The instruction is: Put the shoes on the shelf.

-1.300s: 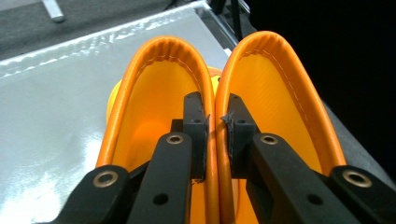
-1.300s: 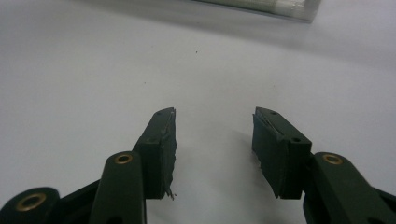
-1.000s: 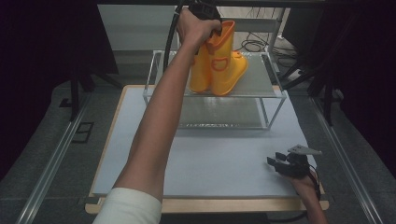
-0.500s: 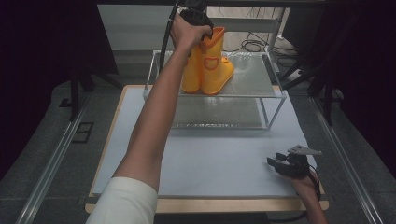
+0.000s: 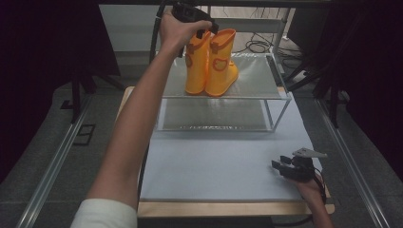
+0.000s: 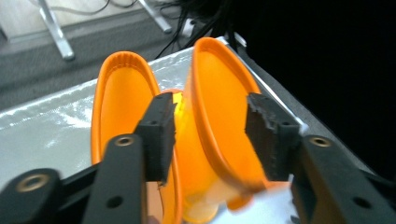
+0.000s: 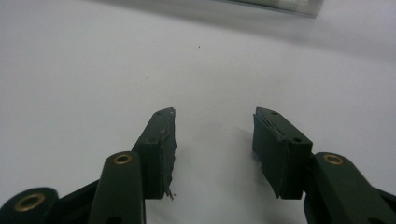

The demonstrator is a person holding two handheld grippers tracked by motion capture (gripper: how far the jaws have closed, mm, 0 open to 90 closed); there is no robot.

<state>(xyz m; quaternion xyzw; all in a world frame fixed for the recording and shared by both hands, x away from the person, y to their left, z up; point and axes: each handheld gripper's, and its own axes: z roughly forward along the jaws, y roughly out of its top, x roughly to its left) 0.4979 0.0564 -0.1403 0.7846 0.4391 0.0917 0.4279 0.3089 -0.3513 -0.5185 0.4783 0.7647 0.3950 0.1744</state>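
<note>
Two orange rubber boots stand upright side by side on the top shelf (image 5: 256,80) of a metal rack: the left boot (image 5: 196,64) and the right boot (image 5: 222,61). My left gripper (image 5: 207,31) hovers open just above their tops, held by an outstretched arm. In the left gripper view, my left gripper (image 6: 210,135) straddles the near rim of the right boot (image 6: 219,112), and one of its fingers (image 6: 159,130) hangs over the left boot (image 6: 116,93). My right gripper (image 5: 279,163) rests open on the pale mat near the front right. Nothing sits between the right gripper (image 7: 212,140) jaws.
The rack has a lower shelf (image 5: 214,114) and thin upright posts at its corners. A pale blue mat (image 5: 214,161) covers the wooden table in front of it. Cables (image 5: 256,45) lie on the floor behind the rack, and metal rails run along both table sides.
The boots moved left along the top shelf and were stood upright. My left gripper has let go of them and risen slightly. The right gripper has not moved.
</note>
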